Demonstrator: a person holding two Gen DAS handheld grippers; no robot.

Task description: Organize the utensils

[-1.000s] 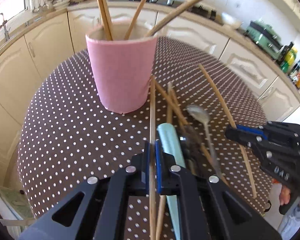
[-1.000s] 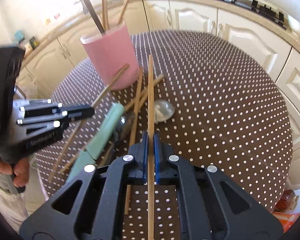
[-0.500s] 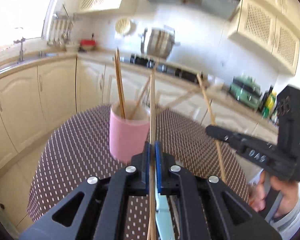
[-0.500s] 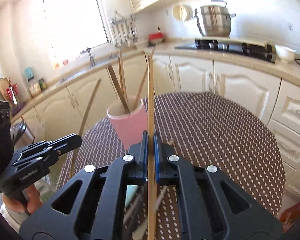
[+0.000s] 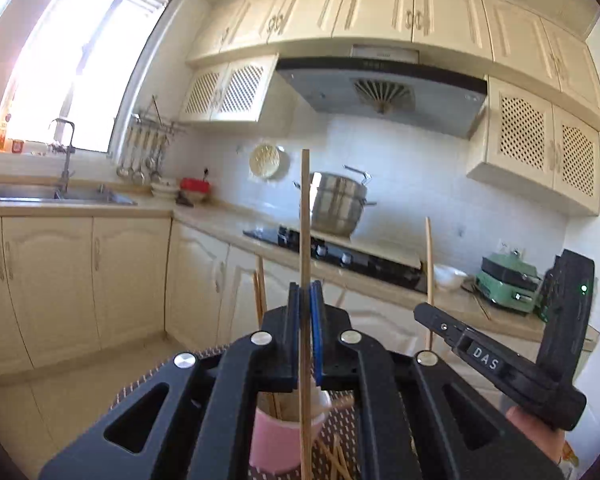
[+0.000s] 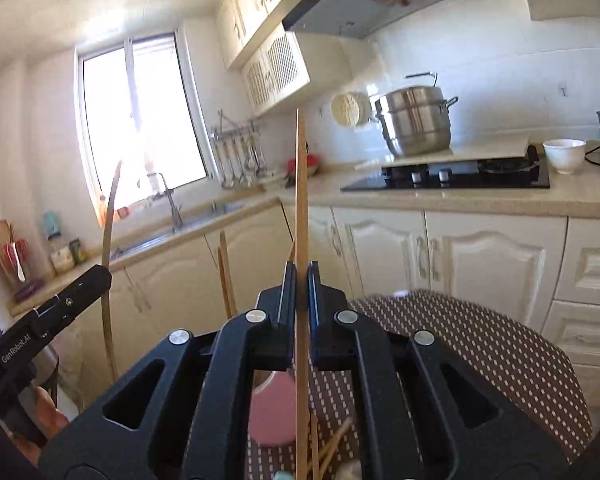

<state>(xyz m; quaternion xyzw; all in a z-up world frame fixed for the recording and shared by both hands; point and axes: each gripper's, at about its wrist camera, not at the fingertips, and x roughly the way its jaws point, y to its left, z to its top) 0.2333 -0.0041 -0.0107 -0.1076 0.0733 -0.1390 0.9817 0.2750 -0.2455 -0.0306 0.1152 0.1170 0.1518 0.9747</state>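
Kitchen: cream cabinets, a sink under a bright window and a black hob [image 6: 448, 176] carrying a steel pot [image 5: 338, 208] are seen behind the pink cup.
Surface: a round top under a brown cloth with white dots [image 6: 480, 344] is seen; the pink cup is stood on it.
Pink cup: the pink cup [image 5: 282, 436] is seen low in both views, partly hidden by the tool bodies; several wooden sticks are held upright inside it, their tops showing to its left [image 5: 260, 292].
Left tool: the left tool [image 5: 306, 300] is clenched on one wooden chopstick [image 5: 305, 216], which is gripped between the blue pads and held upright, above and just in front of the pink cup.
Right tool: the right tool [image 6: 299, 276] is clenched on a second chopstick [image 6: 300, 184], likewise upright and raised above the pink cup.
Loose utensils: a few more sticks [image 5: 336, 456] are left lying on the cloth just beside the pink cup's base; what else lies there cannot be told.
Person: a hand [image 5: 534, 436] is glimpsed under the right tool's handle, to the right of the pink cup.
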